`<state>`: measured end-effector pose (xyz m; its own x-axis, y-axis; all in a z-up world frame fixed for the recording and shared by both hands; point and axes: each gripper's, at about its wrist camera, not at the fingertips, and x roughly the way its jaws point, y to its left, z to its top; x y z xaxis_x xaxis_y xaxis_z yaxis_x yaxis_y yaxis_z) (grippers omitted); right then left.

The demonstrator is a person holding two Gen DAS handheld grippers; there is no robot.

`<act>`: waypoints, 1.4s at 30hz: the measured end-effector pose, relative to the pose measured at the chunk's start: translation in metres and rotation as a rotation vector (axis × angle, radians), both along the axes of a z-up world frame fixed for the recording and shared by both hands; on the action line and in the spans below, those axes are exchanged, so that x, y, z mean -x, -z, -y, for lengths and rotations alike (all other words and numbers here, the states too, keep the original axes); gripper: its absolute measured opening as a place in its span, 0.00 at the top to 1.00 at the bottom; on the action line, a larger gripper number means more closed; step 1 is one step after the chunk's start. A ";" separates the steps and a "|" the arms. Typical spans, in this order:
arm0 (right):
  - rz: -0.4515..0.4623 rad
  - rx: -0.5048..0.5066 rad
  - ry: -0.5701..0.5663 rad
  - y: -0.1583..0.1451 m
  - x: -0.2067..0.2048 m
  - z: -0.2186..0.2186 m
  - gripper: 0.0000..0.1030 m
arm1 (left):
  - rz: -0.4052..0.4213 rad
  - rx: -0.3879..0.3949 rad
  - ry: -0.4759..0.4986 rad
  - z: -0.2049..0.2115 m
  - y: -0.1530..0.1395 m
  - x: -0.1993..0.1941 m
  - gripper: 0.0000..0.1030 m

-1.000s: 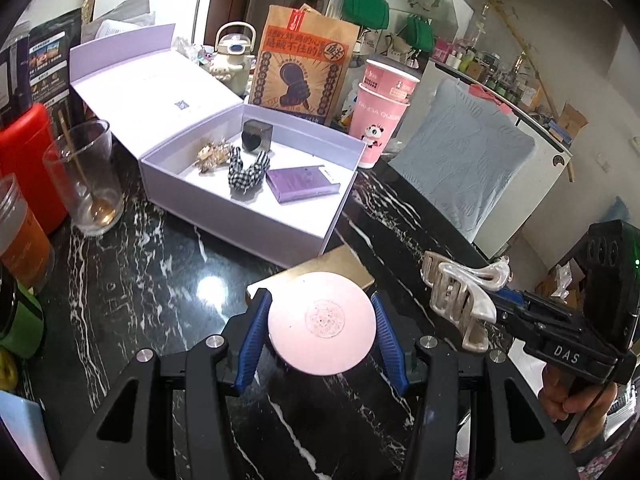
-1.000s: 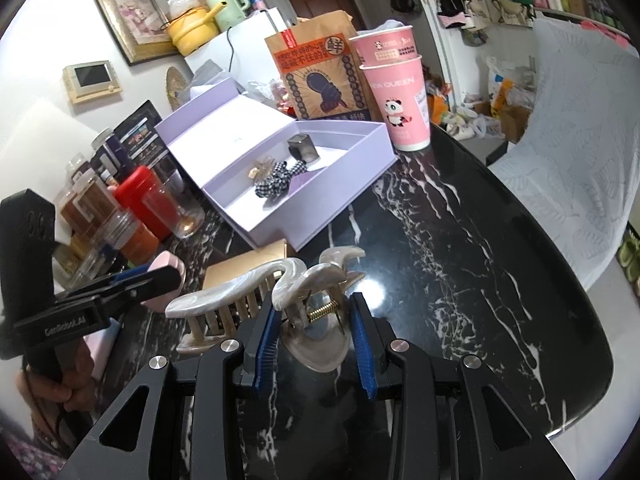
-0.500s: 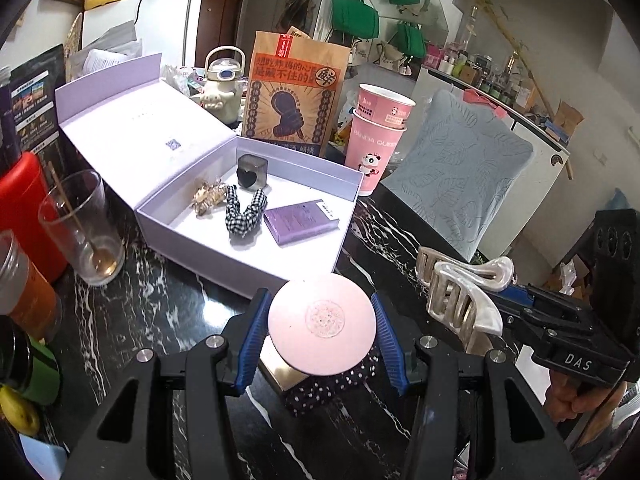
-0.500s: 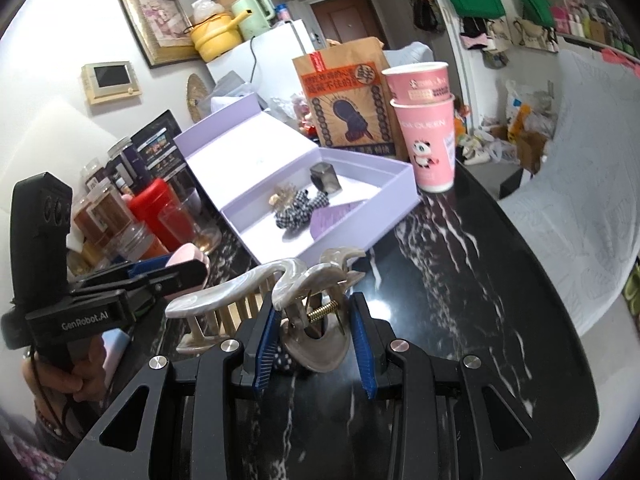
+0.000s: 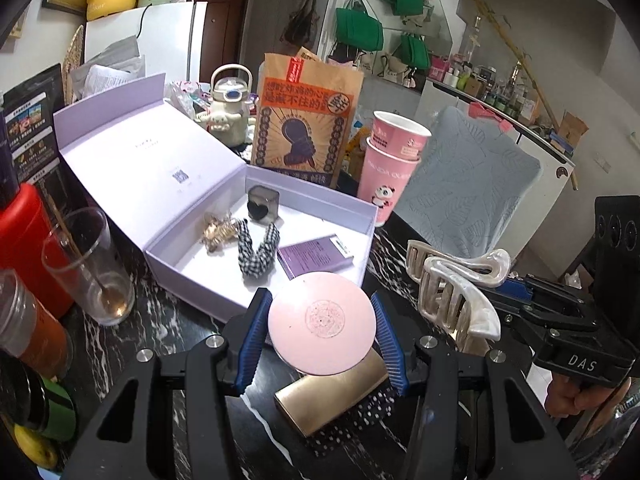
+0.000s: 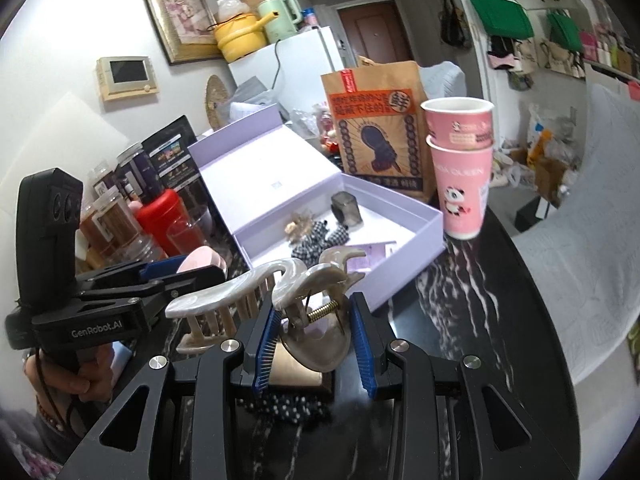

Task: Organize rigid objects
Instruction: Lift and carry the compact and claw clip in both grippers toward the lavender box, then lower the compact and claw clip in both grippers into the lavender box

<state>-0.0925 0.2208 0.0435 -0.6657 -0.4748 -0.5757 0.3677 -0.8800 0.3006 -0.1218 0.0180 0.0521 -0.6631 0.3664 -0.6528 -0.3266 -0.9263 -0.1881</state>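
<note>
At lower centre, the left claw point(image 5: 322, 334) pinches the round pink compact point(image 5: 322, 322) by its smooth, slippery rim. The right claw point(image 6: 316, 346) clamps the stiff, brittle pearly hair clip point(image 6: 280, 288) near its spring hinge.

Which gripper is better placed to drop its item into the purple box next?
Probably left. The left gripper holds the pink round compact just short of the purple box edge; the right gripper, with the pearl hair claw, sits further from it.
</note>
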 end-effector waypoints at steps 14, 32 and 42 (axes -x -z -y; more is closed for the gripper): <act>-0.048 -0.027 -0.041 -0.016 0.042 0.021 0.67 | -0.040 0.027 -0.007 0.009 -0.015 0.044 0.51; -0.085 -0.111 -0.041 -0.018 0.103 0.034 0.67 | -0.020 0.039 0.012 0.013 -0.009 0.108 0.51; -0.094 -0.165 -0.046 -0.012 0.128 0.044 0.67 | 0.004 0.054 0.018 0.014 0.002 0.139 0.51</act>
